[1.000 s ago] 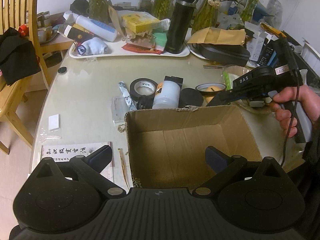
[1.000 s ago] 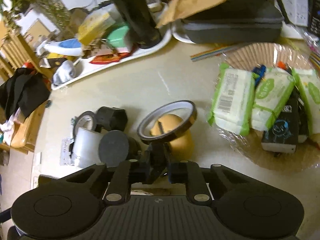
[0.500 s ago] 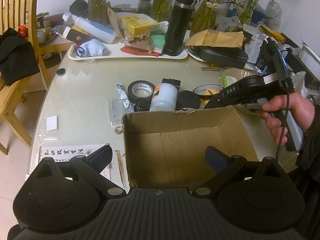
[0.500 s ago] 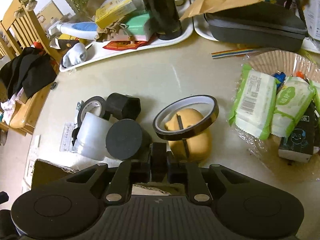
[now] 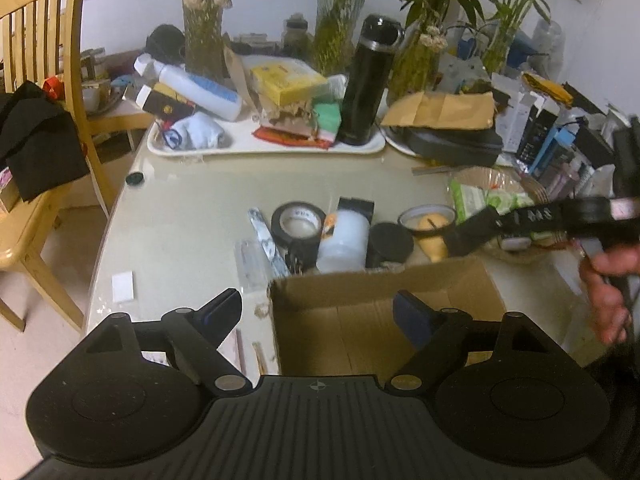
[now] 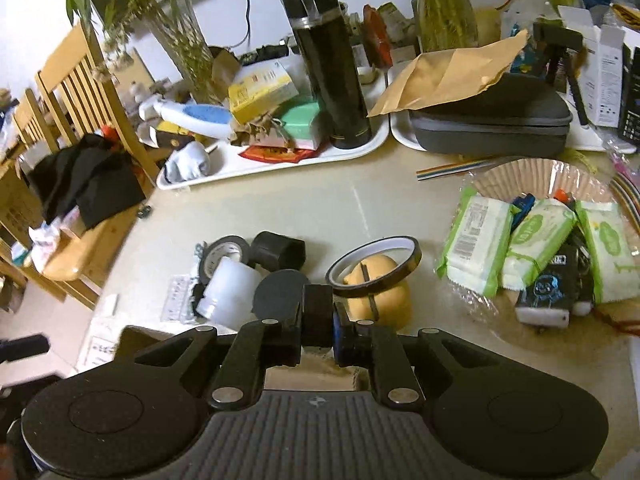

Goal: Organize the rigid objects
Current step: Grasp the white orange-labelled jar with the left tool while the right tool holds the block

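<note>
Brown cardboard box [image 5: 384, 320] sits open at the near edge of the glass-topped surface [image 5: 192, 208], and the left tool [image 5: 318, 312] hovers over its near wall, jaws apart and just now closing a little, nothing between them. Beyond the box's far wall lie a black tape roll [image 5: 298, 222], a white jar [image 5: 343, 236], a black lid [image 5: 390, 240] and a thin tape ring [image 6: 374, 266] leaning on a yellow object [image 6: 380, 300]. Right tool [image 6: 318, 320] is clamped on a small black block [image 6: 318, 314] just above that cluster.
</note>
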{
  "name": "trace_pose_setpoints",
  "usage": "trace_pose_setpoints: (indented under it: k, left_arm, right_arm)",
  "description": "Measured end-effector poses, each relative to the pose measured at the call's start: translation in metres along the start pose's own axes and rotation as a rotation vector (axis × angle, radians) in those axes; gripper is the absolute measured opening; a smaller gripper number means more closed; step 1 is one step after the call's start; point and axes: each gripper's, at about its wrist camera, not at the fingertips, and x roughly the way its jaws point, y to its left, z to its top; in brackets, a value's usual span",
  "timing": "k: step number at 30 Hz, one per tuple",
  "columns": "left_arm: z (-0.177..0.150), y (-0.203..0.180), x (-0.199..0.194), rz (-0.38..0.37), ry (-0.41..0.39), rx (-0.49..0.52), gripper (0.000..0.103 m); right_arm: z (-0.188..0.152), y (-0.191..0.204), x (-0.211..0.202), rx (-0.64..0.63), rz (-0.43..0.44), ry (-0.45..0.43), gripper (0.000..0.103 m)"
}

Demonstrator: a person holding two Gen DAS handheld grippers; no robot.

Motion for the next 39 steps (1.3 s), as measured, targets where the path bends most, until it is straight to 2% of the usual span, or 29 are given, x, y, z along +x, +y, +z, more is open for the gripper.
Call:
trace_pose_setpoints:
  k: [11,17,26,35,36,39]
  left_arm:
    - [0.008,0.002,0.017,-0.006,-0.019,0.061,0.084]
    - [0.013,0.004,0.032,-0.018,-0.028,0.075,0.084]
    - [0.02,-0.013,0.068,-0.048,-0.04,0.151,0.083]
    - [0.028,-0.026,0.116,-0.036,0.026,0.18,0.082]
    - [0.029,-0.027,0.121,-0.036,0.037,0.182,0.082]
    - [0.031,-0.027,0.136,-0.039,0.076,0.179,0.068]
  right_arm:
    - [-0.023,0.006,-0.028,0.054,0.047,-0.017,0.017]
    - [-0.03,0.014,-0.03,0.03,0.052,-0.001,0.017]
    - [-0.043,0.021,-0.031,0.008,0.053,0.038,0.017]
    - [-0.046,0.021,-0.028,0.002,0.048,0.054,0.017]
    - [-0.046,0.021,-0.028,0.001,0.048,0.055,0.017]
    - [-0.046,0.02,-0.027,0.002,0.046,0.058,0.017]
